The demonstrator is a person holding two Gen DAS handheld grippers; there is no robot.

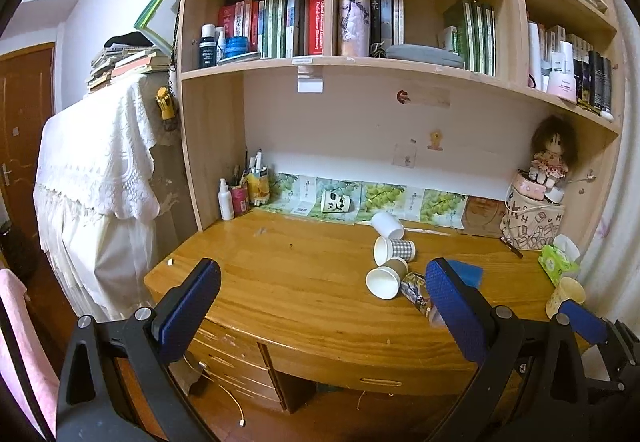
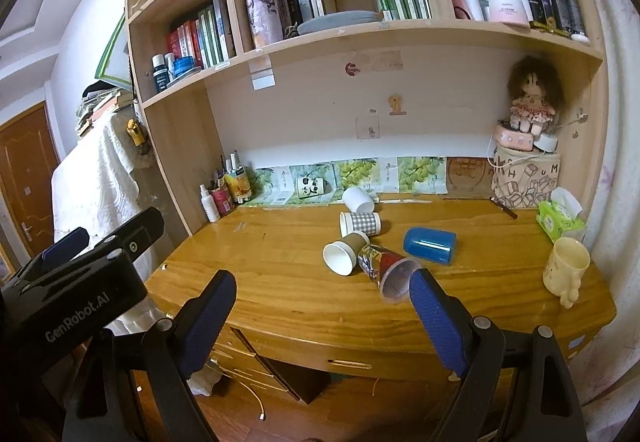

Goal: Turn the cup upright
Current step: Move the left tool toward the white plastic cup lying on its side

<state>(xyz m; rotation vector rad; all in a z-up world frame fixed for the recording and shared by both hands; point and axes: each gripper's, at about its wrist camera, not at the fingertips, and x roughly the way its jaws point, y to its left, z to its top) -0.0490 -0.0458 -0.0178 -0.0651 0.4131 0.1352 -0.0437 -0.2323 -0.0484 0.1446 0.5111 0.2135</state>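
Note:
Several cups lie on their sides on the wooden desk [image 2: 280, 282]: a white cup [image 2: 358, 199], a checked cup [image 2: 360, 224], a brown paper cup [image 2: 346, 252], a patterned red cup [image 2: 386, 270] and a blue cup [image 2: 430, 244]. In the left wrist view the white cup [image 1: 387, 225], checked cup [image 1: 394, 250] and brown cup [image 1: 386, 278] show. My left gripper [image 1: 320, 294] is open and empty before the desk's front edge. My right gripper [image 2: 322, 306] is open and empty, its right finger [image 2: 434, 318] just short of the red cup's mouth.
A cream mug [image 2: 566, 268] stands upright at the desk's right edge beside a green tissue pack [image 2: 560, 220]. A panda mug [image 2: 310, 186] lies at the back. Bottles and pens [image 2: 224, 194] stand back left. A doll [image 2: 530, 98] sits on a bag back right. Drawers [image 2: 256, 366] lie below.

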